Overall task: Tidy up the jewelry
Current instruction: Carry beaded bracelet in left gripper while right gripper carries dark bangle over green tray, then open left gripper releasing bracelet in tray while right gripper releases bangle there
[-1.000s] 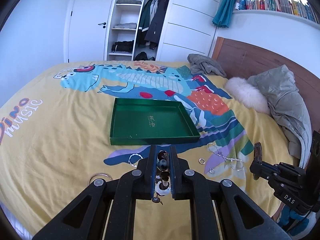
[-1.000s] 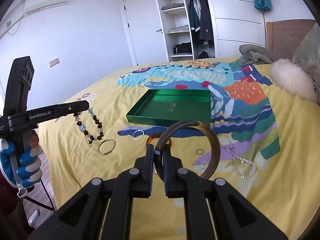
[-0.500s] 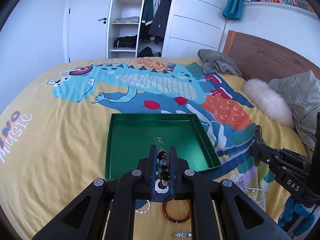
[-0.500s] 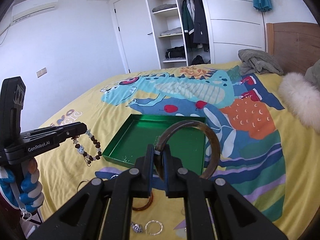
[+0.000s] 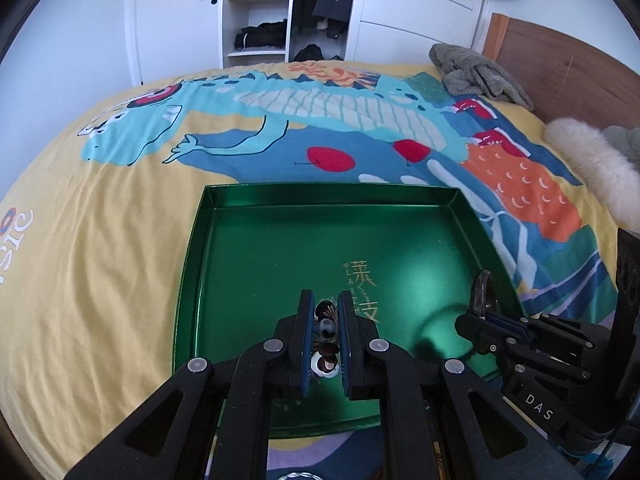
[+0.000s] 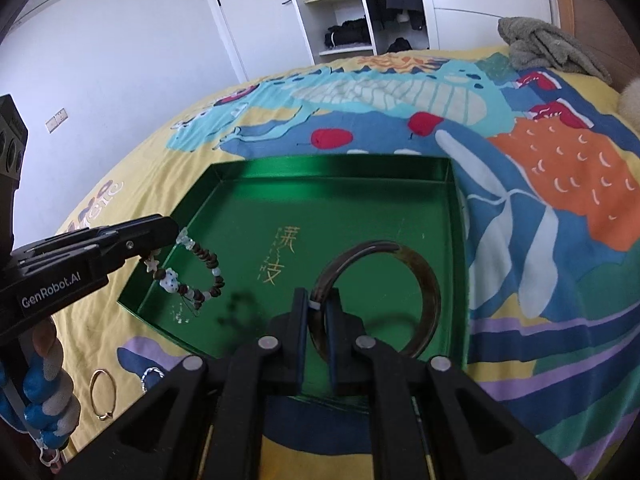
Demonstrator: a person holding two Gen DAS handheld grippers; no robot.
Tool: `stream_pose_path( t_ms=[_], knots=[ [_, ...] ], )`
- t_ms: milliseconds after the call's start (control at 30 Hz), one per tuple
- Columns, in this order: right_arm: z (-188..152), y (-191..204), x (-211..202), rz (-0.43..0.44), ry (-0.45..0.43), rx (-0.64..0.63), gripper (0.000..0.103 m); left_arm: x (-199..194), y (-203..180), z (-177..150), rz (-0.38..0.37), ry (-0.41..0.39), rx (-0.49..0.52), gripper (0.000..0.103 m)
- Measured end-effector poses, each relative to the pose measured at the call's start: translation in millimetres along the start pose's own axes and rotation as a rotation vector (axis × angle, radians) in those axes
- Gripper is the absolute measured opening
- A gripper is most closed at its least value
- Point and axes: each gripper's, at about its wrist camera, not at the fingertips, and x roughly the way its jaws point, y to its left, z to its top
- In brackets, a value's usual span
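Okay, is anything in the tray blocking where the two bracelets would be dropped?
Nothing visible: the green tray floor is bare under the beaded bracelet in the left gripper and the dark bangle in the right gripper.

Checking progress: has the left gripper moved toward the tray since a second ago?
Yes. The left gripper has moved forward, from short of the green tray to above it.

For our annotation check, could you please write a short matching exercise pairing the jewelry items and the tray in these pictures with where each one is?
Things:
1. beaded bracelet
2. dark bangle
3. gold ring
4. green tray

Places:
A. lying on the yellow bedspread, outside the tray
B. clamped in the right gripper
C. resting on the bedspread
D. hanging from the left gripper

Pairs: 1-D, 2-B, 3-A, 4-C
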Motion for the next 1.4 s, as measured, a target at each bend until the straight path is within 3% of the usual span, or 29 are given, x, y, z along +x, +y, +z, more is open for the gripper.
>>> stream_pose_path(
  t_ms=[433, 800, 867, 900, 967, 1167, 1400],
  knots=[
    [9.5, -10.8, 48.5, -0.024, 0.073, 0.036, 0.009, 57.8, 17.6, 3.8, 0.067, 0.078, -0.01, 0.011],
    [8.9, -7.4, 48.0, -0.067, 0.066, 0.039, 0.011, 61.5, 27.9, -6.9, 0.093, 0.075, -0.029, 0.014],
    [9.5, -8.0, 47.1, -0.066, 0.066, 0.052, 0.018, 58.6, 30.3, -7.5, 0.096, 0.073, -0.034, 0.019],
    [9.5, -8.5, 46.0, -0.072, 0.066, 0.055, 0.028, 55.7, 31.4, -7.6, 0.097, 0.07, -0.035, 0.025],
    [9.2, -9.0, 40.8, -0.081, 0.057, 0.061, 0.033, 46.2, 32.8, -7.9, 0.099, 0.054, -0.035, 0.032],
    [10.4, -4.1, 1.0, -0.071, -0.015, 0.072, 0.033, 2.9, 27.9, -10.0, 0.107, -0.004, 0.003, 0.035],
    [3.5, 14.8, -82.4, -0.063, -0.13, 0.051, 0.033, -73.5, 19.4, -29.5, 0.095, -0.089, 0.015, 0.035]
  ],
)
